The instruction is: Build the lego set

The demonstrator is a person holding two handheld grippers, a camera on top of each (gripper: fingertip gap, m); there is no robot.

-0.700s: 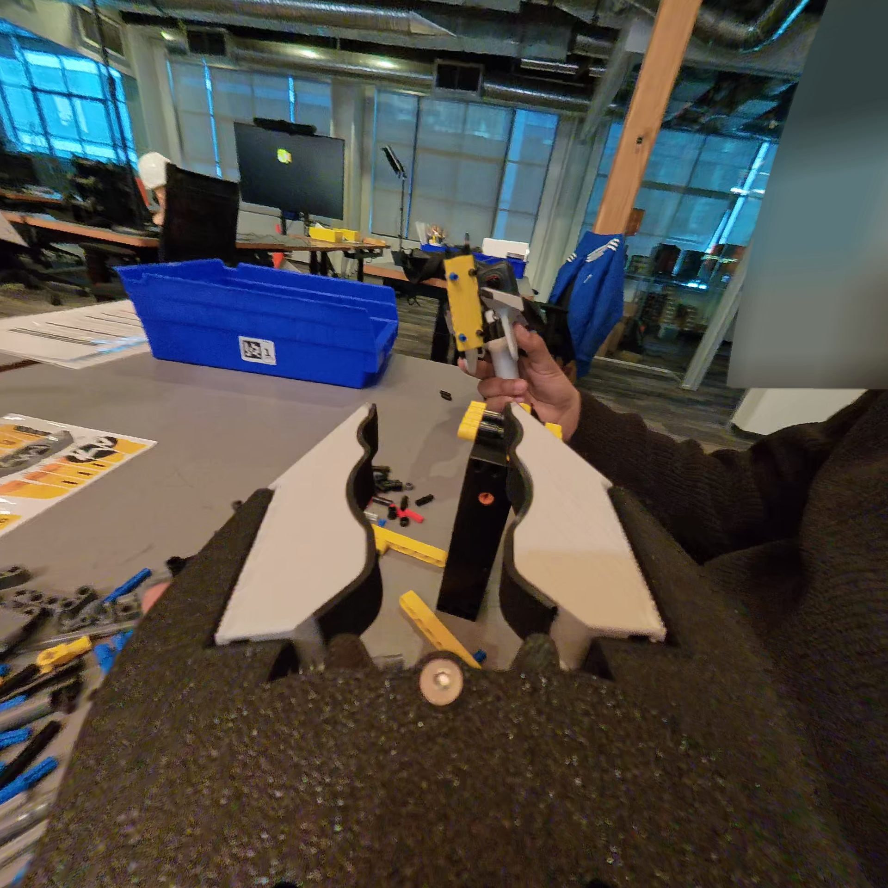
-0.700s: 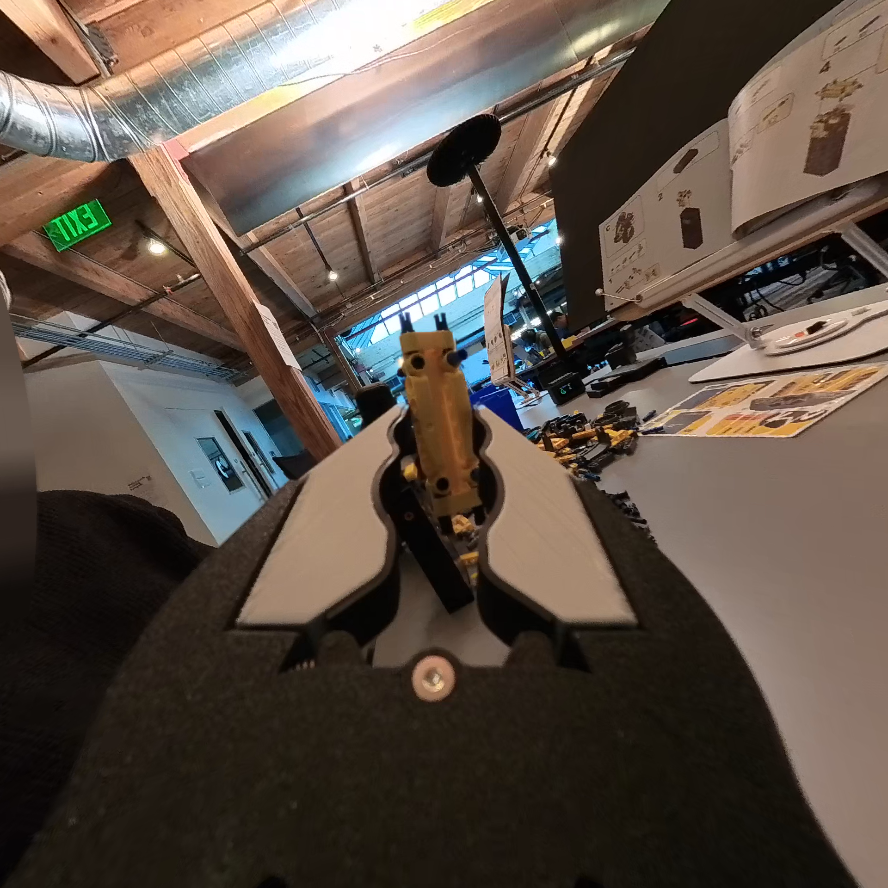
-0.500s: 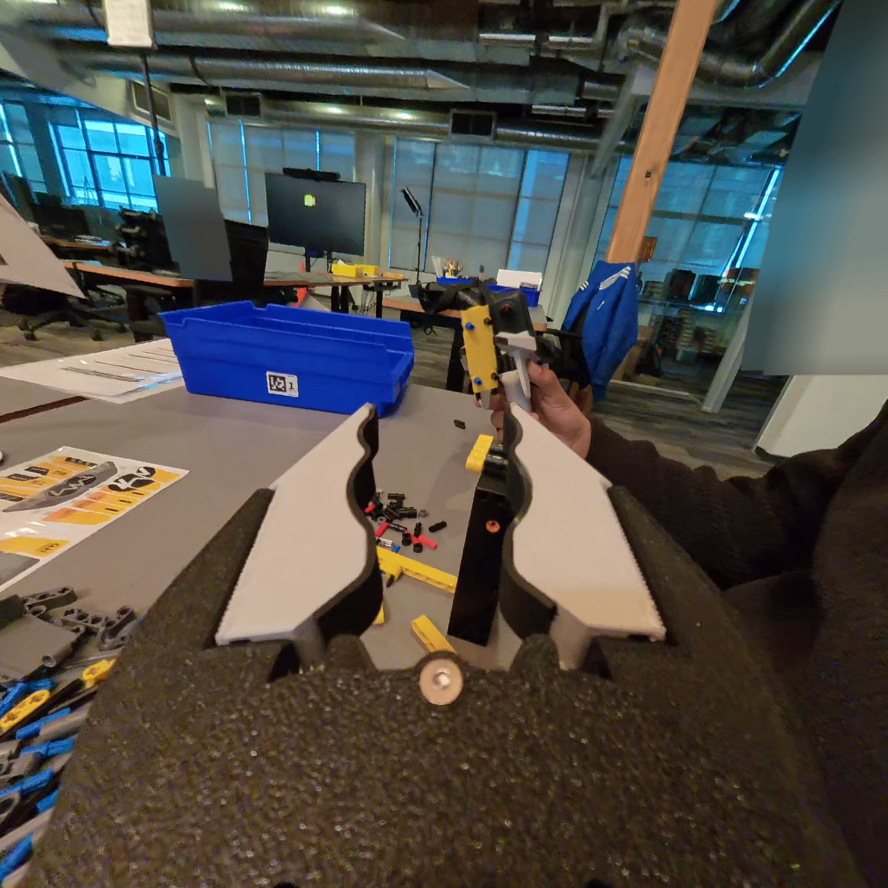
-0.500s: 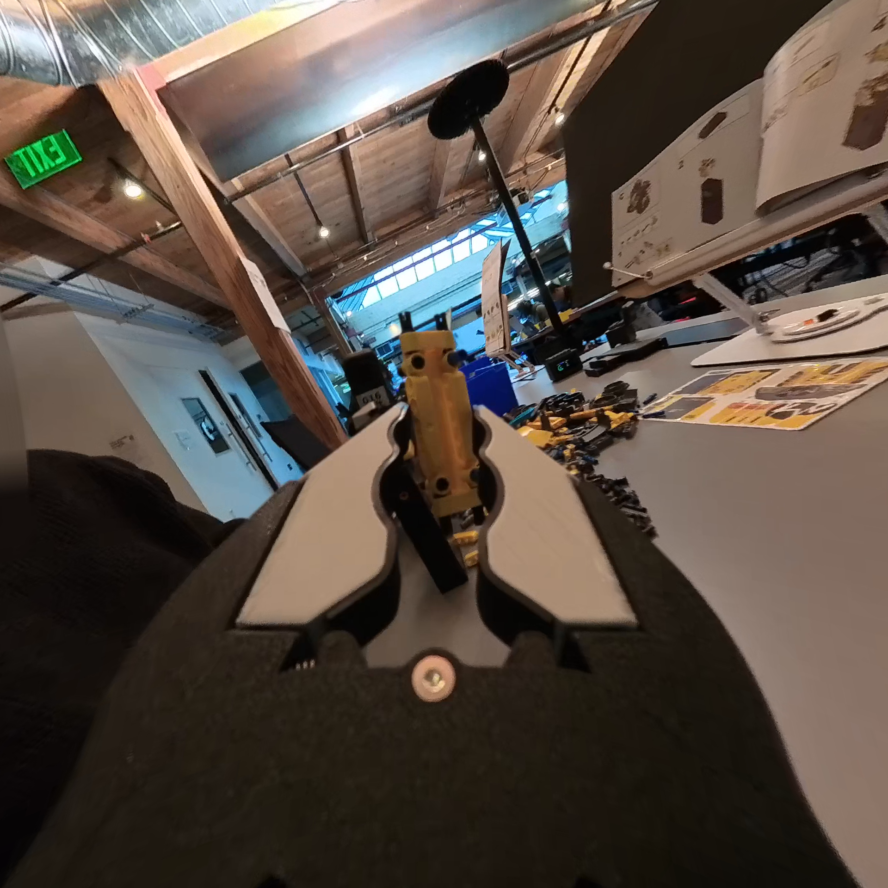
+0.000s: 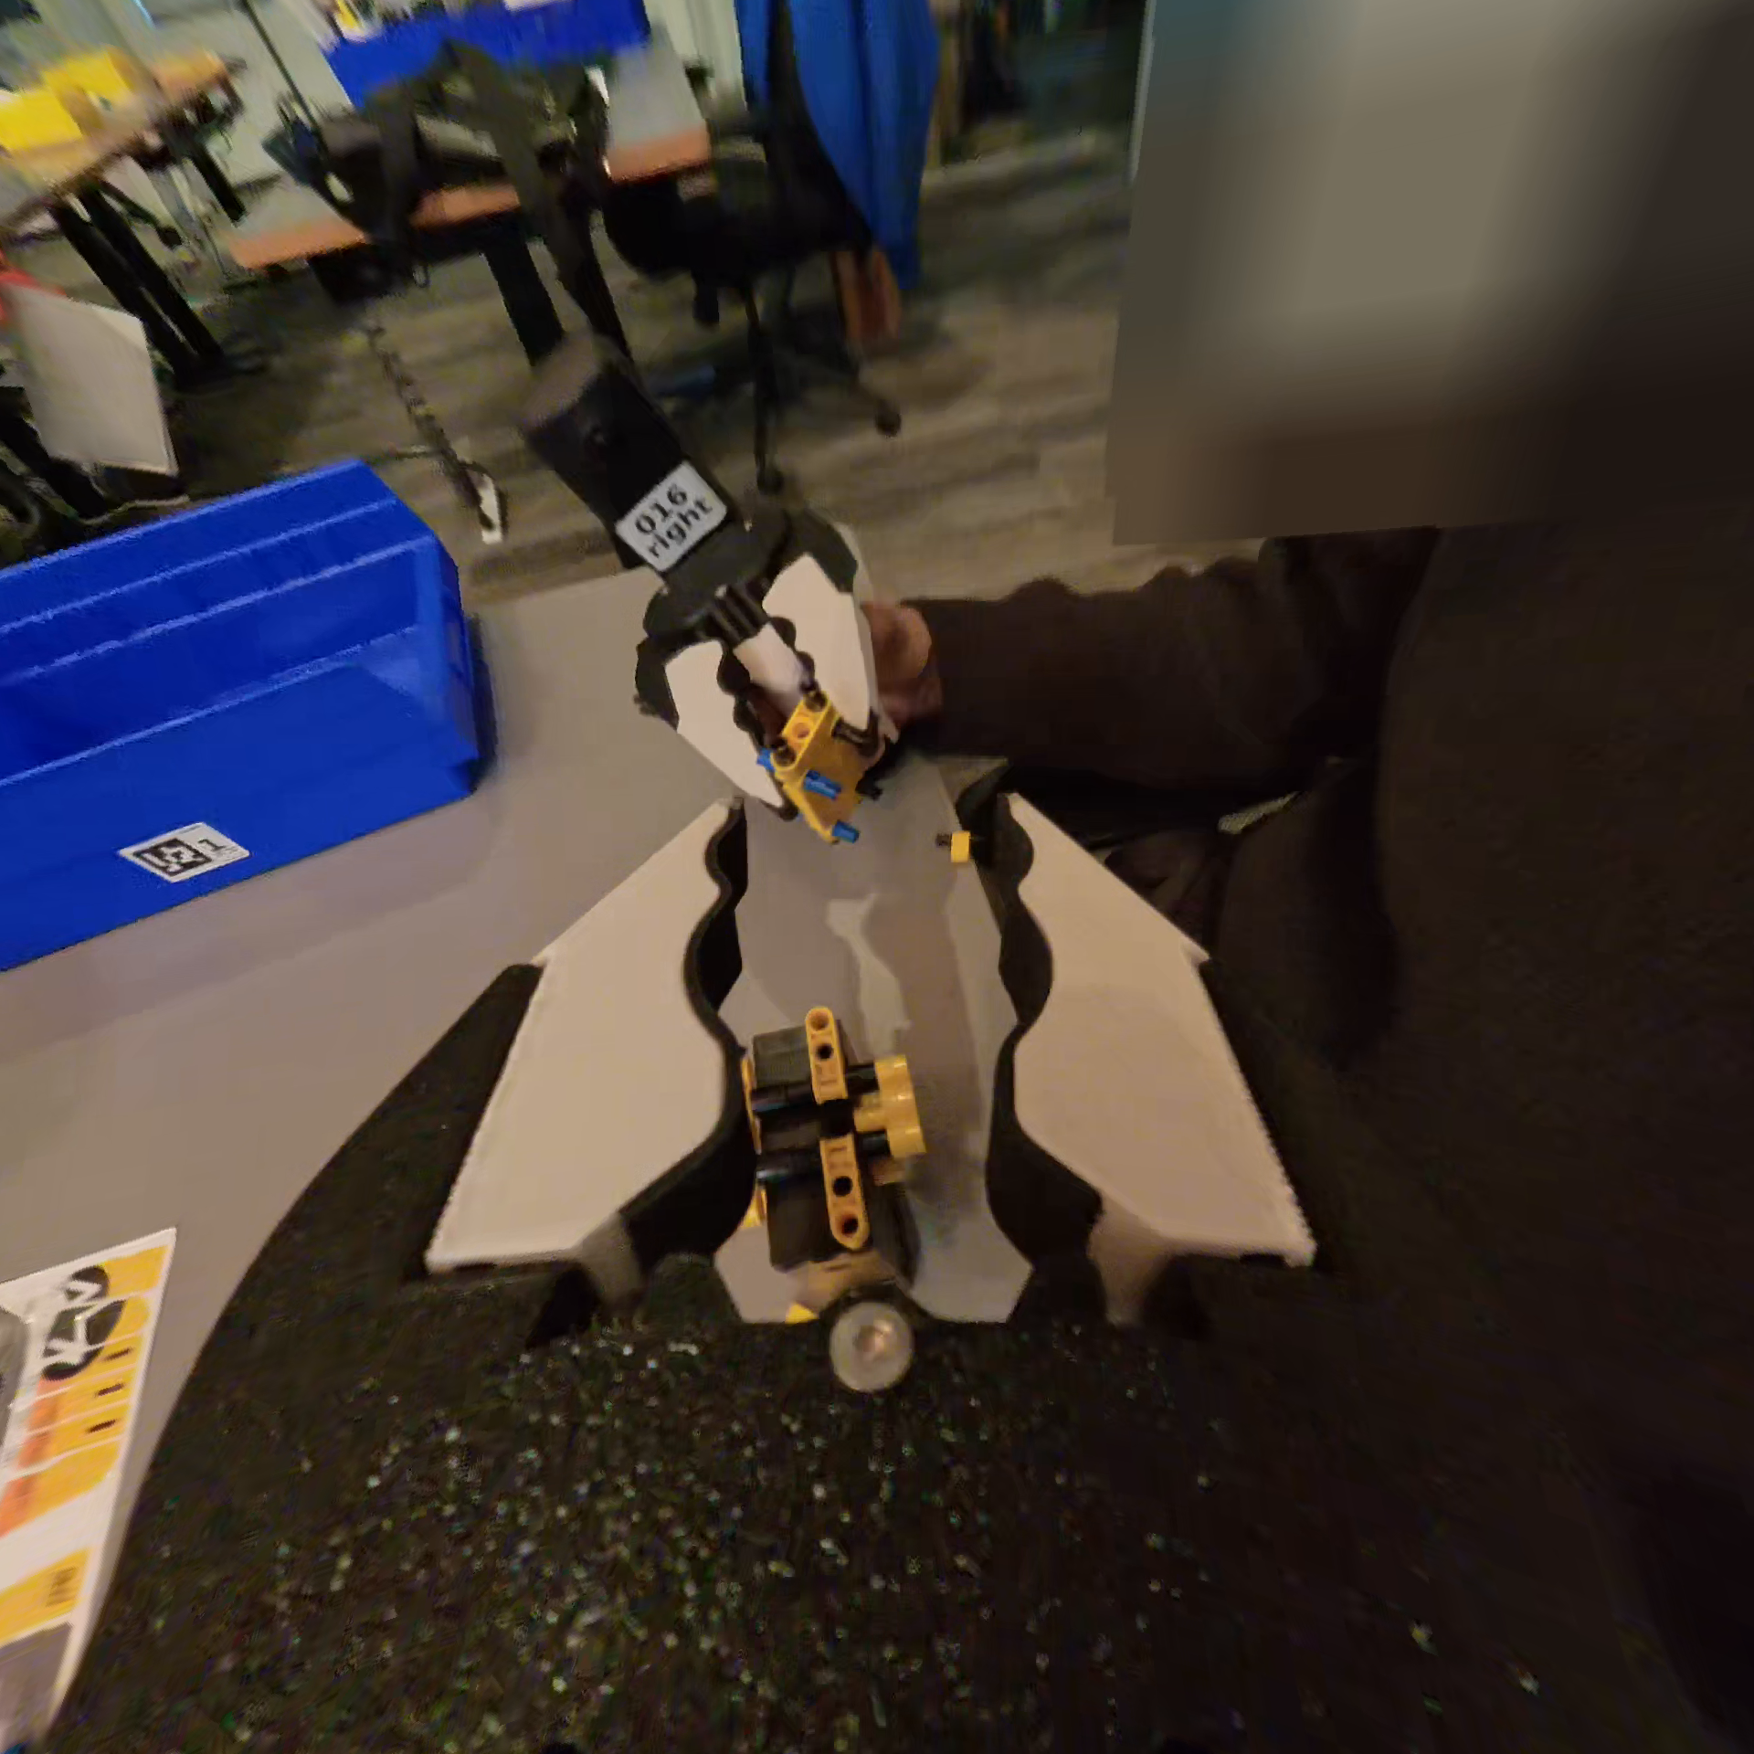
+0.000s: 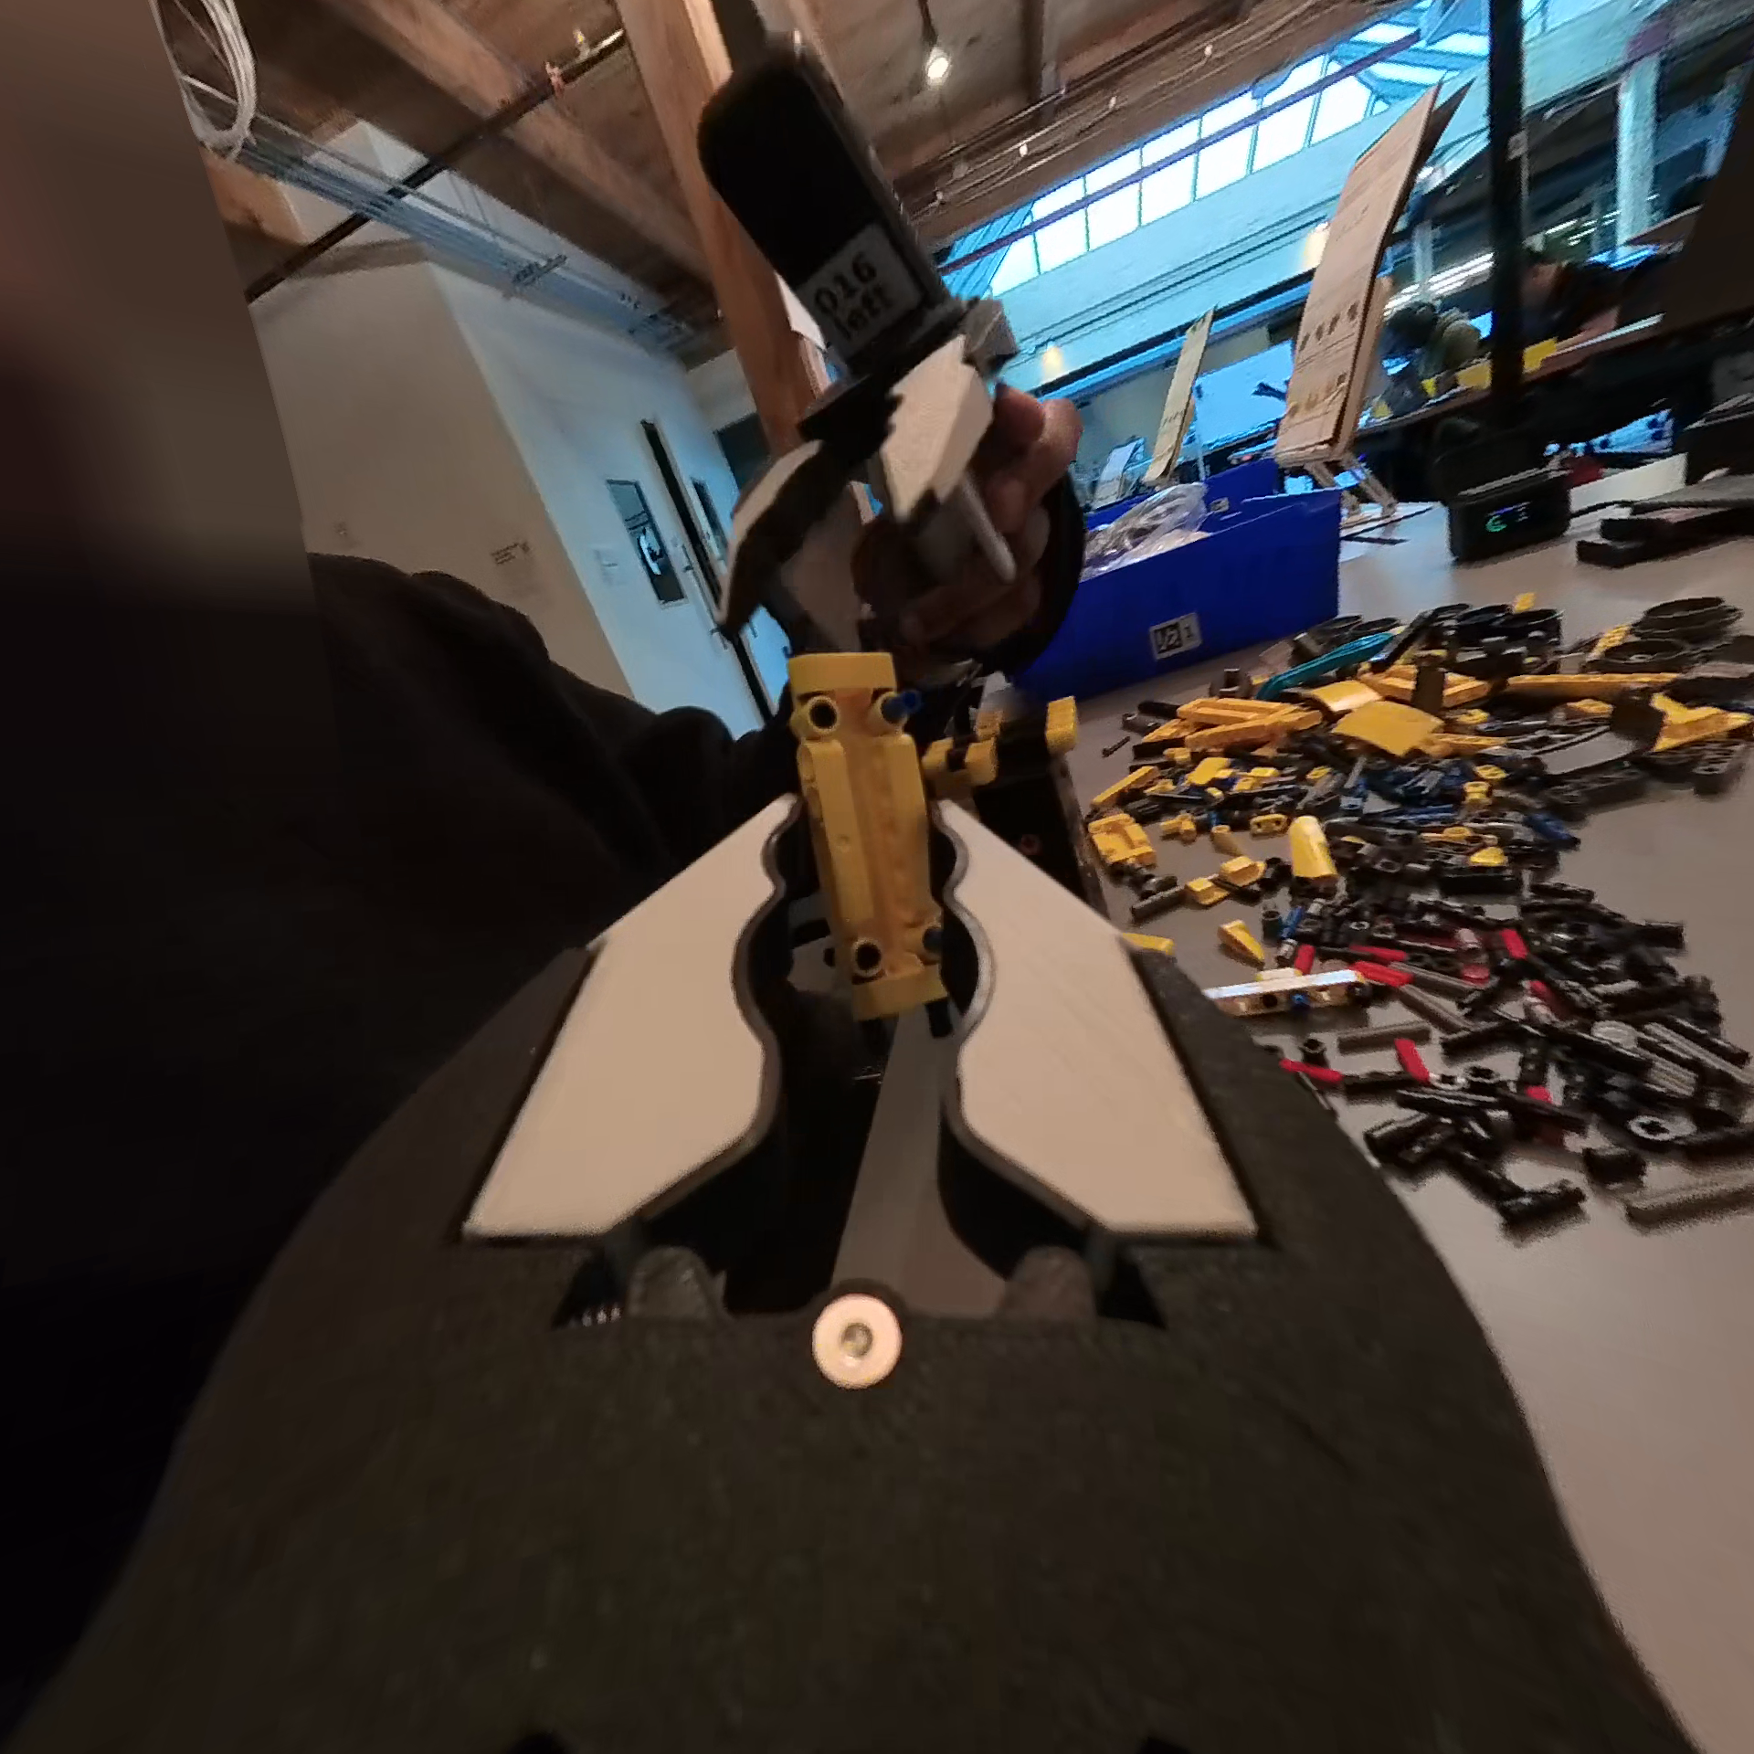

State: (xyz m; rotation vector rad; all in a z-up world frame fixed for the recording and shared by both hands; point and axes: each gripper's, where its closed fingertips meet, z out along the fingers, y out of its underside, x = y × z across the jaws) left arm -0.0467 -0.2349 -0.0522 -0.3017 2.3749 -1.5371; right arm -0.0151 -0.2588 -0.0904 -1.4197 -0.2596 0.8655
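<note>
Left wrist view: I see my left gripper [image 5: 859, 835] with its white fingers spread wide, clamping nothing.
Between the left fingers: a black block-shaped toy-brick assembly with yellow beams and round yellow connectors [image 5: 829, 1129] stands on the grey table [image 5: 313, 1025], deep in the gap; the left finger looks to be against it, the right finger is apart.
Ahead of the left gripper: my right gripper [image 5: 816, 769], pointing down toward the table, with a person's hand [image 5: 902, 664] in a dark sleeve behind it.
Right wrist view: my right gripper is clamped on a long yellow toy-brick beam piece with blue and black pins [image 6: 868, 854], which sticks out past the fingertips.
Beyond the beam: the black assembly [image 6: 1030, 807], partly hidden, with the left gripper over it.
Table, right side: a loose heap of black, yellow, red and blue toy-brick parts [image 6: 1443, 854].
Table, far end: a blue plastic bin [image 5: 218, 683].
Near left corner: a yellow and white printed sheet [image 5: 76, 1405].
</note>
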